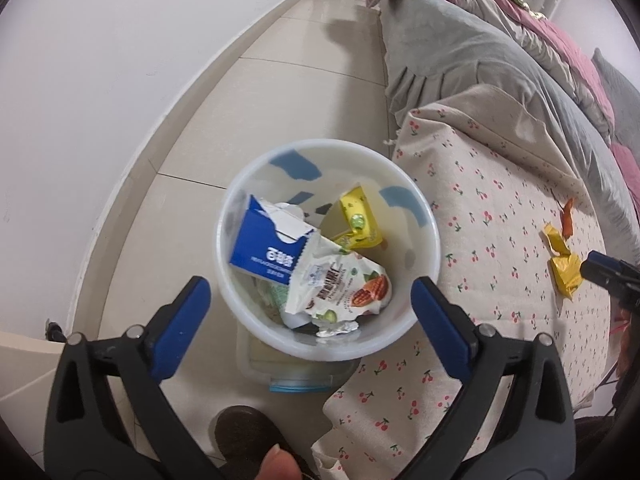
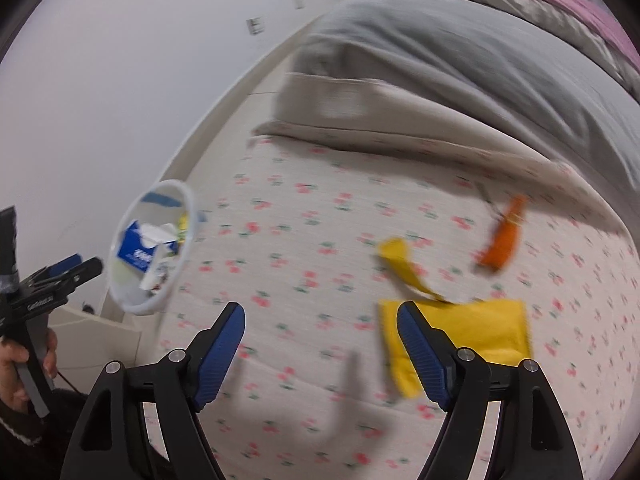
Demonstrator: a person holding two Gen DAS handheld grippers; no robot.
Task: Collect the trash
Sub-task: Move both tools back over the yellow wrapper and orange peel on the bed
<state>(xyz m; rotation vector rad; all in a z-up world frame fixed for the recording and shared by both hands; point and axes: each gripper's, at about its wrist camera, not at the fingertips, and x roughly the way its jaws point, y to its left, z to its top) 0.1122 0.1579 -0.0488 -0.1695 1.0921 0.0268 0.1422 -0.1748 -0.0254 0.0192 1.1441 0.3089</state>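
A cherry-print bed point(image 2: 304, 240) stands beside a tiled floor point(image 1: 280, 92). The left tongs point(image 1: 310, 300) gape empty over the white bin point(image 1: 424, 216) of wrappers beside it. The right tongs point(image 2: 320, 320) gape empty above the bed, just beside a yellow wrapper point(image 2: 480, 328) near an orange scrap point(image 2: 504, 240).

My left gripper point(image 1: 310, 300) is spread wide over the bin point(image 1: 424, 216); its mouth is unobstructed, trash piled inside from 6 to 9 o'clock. Right gripper point(image 2: 320, 328) has bare bedspread point(image 2: 304, 216) between its jaws; yellow wrapper point(image 2: 480, 328) touching at 3 o'clock, orange scrap point(image 2: 502, 240) at 1.
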